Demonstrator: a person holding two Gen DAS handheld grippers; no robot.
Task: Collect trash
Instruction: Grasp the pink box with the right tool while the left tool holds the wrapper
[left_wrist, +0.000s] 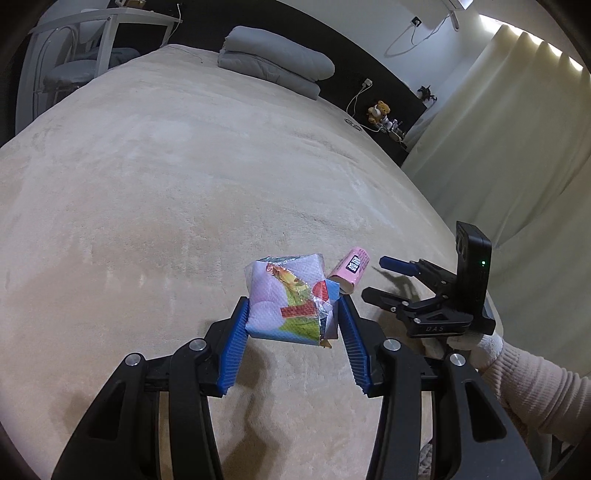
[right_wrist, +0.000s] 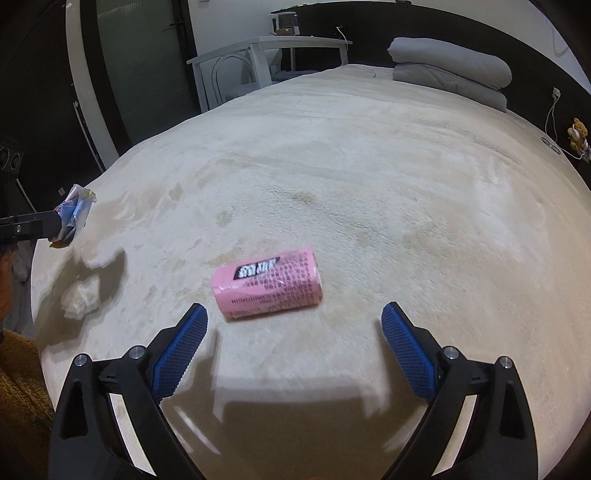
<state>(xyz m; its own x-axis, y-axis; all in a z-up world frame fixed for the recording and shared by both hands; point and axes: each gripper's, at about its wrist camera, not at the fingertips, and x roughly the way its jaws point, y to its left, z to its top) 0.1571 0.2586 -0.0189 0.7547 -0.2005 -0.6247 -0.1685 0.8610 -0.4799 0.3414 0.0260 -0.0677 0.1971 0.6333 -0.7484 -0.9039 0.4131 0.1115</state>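
A crumpled colourful wrapper (left_wrist: 288, 299) hangs above the beige bed cover (left_wrist: 184, 177), with my left gripper (left_wrist: 292, 301) shut on it, one blue pad on each side. In the right wrist view the same wrapper (right_wrist: 75, 210) shows at the far left, sticking out of the left gripper (right_wrist: 61, 223). A pink printed packet (right_wrist: 266, 284) lies on its side on the cover, just ahead of my right gripper (right_wrist: 294, 307). That gripper's jaws stand wide open and touch nothing. From the left wrist view the pink packet (left_wrist: 351, 271) lies just left of the right gripper (left_wrist: 384, 280).
A crumpled white tissue (right_wrist: 79, 297) lies on the cover near the left edge of the bed. A folded grey quilt (left_wrist: 273, 62) sits at the head. A white table (right_wrist: 269, 48) stands beyond the bed, a pale curtain (left_wrist: 498, 129) to the right.
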